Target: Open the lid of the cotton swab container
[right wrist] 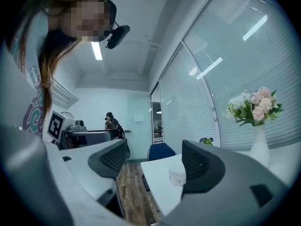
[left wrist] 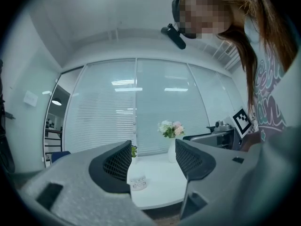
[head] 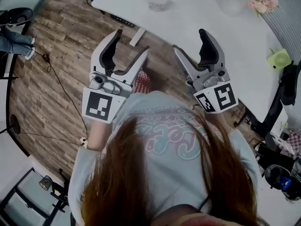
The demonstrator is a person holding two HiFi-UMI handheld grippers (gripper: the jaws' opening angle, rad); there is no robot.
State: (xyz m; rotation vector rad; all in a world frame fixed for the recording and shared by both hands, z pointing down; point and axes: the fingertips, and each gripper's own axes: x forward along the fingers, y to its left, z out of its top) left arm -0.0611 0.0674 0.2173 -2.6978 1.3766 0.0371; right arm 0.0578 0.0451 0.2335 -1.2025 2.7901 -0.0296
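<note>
Over the wood floor, short of the white surface, both grippers are held up in front of the person's chest. The left gripper has its jaws wide with nothing between them. Right gripper is the same.

The cotton swab container sits on the surface near the front edge, well apart from both grippers. Left gripper view frames it in the jaw gap. Right gripper view has it partly cut off by the right-hand jaw.

A flower vase stands further back on the surface. Only the head view shows a green object at the surface's far side and a cable on the floor. Only the right gripper view shows a blue chair past the surface's end and a second person at the back of the room.

The container is a faint round blot in the head view. In the gripper views it's a short clear cylinder with a printed band. The lid is too small to make out.
</note>
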